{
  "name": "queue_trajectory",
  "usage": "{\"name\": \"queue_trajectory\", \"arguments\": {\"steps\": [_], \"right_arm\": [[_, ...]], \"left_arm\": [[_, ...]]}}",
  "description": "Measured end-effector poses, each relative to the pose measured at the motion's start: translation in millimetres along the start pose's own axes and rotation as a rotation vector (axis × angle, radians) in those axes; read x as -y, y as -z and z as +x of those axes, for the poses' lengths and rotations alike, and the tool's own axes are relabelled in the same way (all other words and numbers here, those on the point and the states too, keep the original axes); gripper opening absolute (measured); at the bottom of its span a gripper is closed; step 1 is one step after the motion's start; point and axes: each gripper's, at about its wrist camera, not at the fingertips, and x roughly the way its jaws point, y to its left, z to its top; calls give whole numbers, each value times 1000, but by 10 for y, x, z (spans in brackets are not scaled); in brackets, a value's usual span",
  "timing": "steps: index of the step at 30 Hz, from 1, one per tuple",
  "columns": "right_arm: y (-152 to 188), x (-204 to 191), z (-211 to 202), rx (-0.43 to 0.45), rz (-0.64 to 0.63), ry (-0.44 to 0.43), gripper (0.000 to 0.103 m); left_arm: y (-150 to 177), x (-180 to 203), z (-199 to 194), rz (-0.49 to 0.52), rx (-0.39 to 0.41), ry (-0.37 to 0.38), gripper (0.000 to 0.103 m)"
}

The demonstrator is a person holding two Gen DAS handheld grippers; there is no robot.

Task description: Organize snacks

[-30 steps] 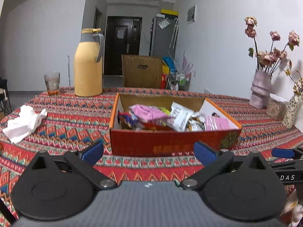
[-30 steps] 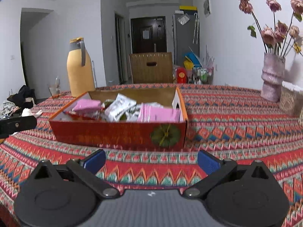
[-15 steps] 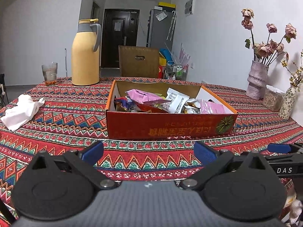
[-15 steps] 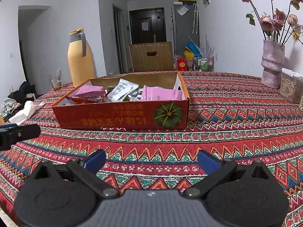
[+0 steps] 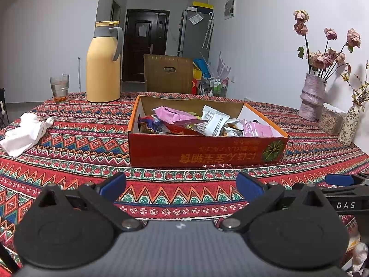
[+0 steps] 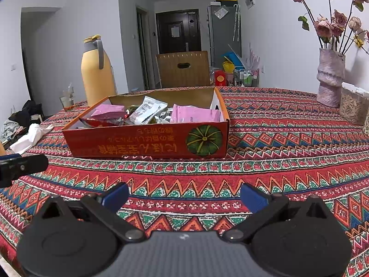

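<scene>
We judge the job all but done: snack packets [image 5: 175, 116] fill the red box [image 5: 203, 152] mid-table, none loose, and our left gripper [image 5: 181, 183] and right gripper [image 6: 184, 196] gape wide, empty.

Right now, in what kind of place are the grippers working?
Most likely a dining area in a private flat. A table with a patterned cloth holds a thermos and vases of flowers; behind stand a fridge and an entrance door.
</scene>
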Motion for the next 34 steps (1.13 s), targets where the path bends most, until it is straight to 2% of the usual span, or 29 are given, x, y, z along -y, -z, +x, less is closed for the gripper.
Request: {"name": "queue_trajectory", "arguments": {"steps": [34], "right_arm": [[45,42,63,-15,4,11,103]], "left_arm": [[29,-35,29,-13,-12,19,103]]}}
